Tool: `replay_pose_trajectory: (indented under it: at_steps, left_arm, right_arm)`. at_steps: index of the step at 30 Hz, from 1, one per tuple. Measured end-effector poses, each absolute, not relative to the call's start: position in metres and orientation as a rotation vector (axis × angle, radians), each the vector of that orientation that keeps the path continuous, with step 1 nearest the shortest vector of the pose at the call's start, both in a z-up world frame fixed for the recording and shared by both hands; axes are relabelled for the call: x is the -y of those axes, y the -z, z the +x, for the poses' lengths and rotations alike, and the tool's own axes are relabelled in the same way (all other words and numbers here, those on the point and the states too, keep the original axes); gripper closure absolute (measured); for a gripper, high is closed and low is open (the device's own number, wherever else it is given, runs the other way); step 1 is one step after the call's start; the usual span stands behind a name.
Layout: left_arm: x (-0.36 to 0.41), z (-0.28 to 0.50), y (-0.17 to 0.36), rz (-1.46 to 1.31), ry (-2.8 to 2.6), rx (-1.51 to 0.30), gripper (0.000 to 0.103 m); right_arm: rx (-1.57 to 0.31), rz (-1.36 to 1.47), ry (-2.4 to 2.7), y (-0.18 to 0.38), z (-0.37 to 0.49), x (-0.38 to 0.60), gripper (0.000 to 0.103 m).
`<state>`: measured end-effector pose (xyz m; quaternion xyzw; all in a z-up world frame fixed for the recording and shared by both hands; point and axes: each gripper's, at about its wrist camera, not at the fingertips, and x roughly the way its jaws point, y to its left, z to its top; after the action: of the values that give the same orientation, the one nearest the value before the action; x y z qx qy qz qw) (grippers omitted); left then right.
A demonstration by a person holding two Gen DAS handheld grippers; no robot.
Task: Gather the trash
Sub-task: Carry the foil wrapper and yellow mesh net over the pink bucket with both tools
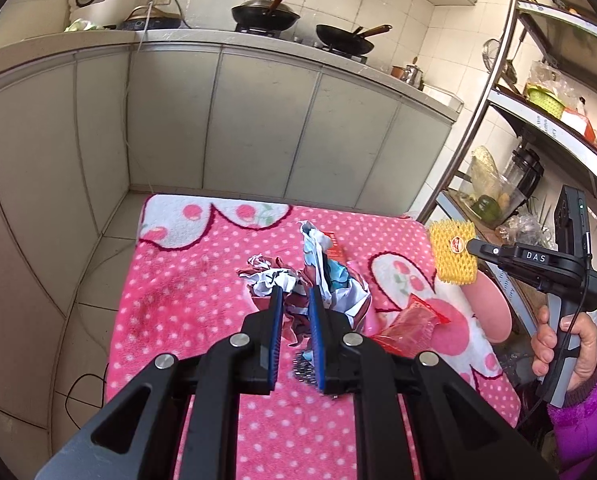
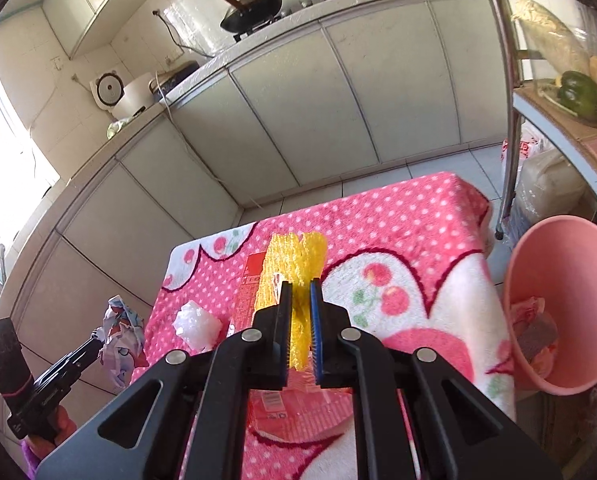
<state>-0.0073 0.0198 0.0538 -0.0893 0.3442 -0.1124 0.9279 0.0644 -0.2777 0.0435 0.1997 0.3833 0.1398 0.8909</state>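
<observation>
My left gripper (image 1: 293, 294) is shut on a crumpled printed wrapper (image 1: 330, 280) and holds it above the pink dotted cloth (image 1: 186, 304); it also shows in the right wrist view (image 2: 120, 332). My right gripper (image 2: 299, 288) is shut on a yellow foam fruit net (image 2: 294, 264), held above the cloth (image 2: 398, 216); the net also shows in the left wrist view (image 1: 454, 250). A pink trash bin (image 2: 554, 264) with trash in it stands right of the table. A red plastic wrapper (image 1: 410, 326), a crumpled white wad (image 2: 196, 326) and a red packet (image 2: 250, 280) lie on the cloth.
Grey kitchen cabinets (image 1: 258, 120) with woks (image 1: 264, 12) on the counter stand behind the table. A metal shelf rack (image 1: 510, 80) with vegetables and a blender stands at the right. The table's far edge drops to a tiled floor (image 1: 98, 264).
</observation>
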Motion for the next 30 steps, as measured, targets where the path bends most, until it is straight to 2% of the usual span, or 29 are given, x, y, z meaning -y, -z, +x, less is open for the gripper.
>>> replay_pose_trajectory:
  at_steps: [11,30]
  left_arm:
    - [0.058,0.006,-0.068,-0.129,0.363,-0.712,0.091]
    - [0.252,0.044,-0.06,0.02,0.646,-0.751,0.091]
  right_arm:
    - [-0.736,0.474,-0.169,-0.048,0.027,0.352,0.094]
    - [-0.716,0.457,0.12,-0.014,-0.014,0.465,0.094]
